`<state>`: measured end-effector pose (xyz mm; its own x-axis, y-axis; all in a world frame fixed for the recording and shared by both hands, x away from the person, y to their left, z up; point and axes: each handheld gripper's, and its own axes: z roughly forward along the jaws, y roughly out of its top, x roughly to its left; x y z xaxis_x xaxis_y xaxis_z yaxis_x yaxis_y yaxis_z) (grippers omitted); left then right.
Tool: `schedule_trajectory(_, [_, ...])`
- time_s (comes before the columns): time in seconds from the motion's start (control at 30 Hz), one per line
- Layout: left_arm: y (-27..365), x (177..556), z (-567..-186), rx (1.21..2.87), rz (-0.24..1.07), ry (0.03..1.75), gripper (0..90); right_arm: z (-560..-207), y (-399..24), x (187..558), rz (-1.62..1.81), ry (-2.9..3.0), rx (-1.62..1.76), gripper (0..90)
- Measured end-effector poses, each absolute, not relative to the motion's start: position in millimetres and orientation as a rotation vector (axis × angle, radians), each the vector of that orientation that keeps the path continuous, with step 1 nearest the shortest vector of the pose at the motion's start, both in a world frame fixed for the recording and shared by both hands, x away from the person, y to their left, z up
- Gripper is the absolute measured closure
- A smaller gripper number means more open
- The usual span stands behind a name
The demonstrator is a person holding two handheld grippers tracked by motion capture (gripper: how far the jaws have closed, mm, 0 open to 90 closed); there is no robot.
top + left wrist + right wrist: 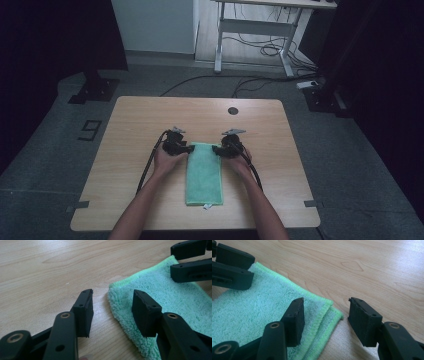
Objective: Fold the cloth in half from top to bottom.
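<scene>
The folded green towel (204, 173) is lying flat at the middle of the table (130, 120), and you are bracketing its far corners, the left gripper (112, 306) and the right gripper (325, 315) each straddling one. Both sets of jaws are standing apart, gripping nothing. I judge you are setting up the pinch; next, be closing on both layers at each corner before lifting.

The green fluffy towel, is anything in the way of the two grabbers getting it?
No, nothing visible blocks them. The folded green terry towel lies flat on the light wooden table. The left gripper straddles one far corner with open jaws, and the right gripper straddles the other.
</scene>
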<state>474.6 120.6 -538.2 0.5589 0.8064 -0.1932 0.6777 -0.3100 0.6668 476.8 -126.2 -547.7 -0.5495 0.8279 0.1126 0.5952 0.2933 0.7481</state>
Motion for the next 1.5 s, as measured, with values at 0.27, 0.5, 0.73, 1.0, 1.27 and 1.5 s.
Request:
schedule_trajectory(0.27, [115.2,470.4,-541.2,2.057,0.194,1.150,65.5,-545.7,-120.8,472.8,1.060,2.296,1.253,58.5])
schedule_trajectory(0.5, [114.0,466.4,-541.9,2.056,0.205,1.137,83.8,-544.5,-120.3,474.1,1.112,2.362,1.253,80.8])
schedule_trajectory(0.73, [116.3,462.3,-528.1,2.024,0.229,1.063,86.8,-536.5,-132.9,473.2,1.236,2.352,1.237,83.2])
schedule_trajectory(1.0, [116.0,452.1,-504.9,2.021,0.266,0.985,86.7,-511.3,-142.2,456.3,1.335,2.282,1.131,83.0])
schedule_trajectory(1.27, [111.7,457.0,-484.5,2.011,0.294,0.950,87.1,-489.7,-146.7,455.4,1.346,2.222,1.079,83.0])
schedule_trajectory(1.5, [108.7,453.6,-488.4,2.010,0.298,0.914,87.1,-493.4,-153.1,451.9,1.363,2.206,1.063,83.0])
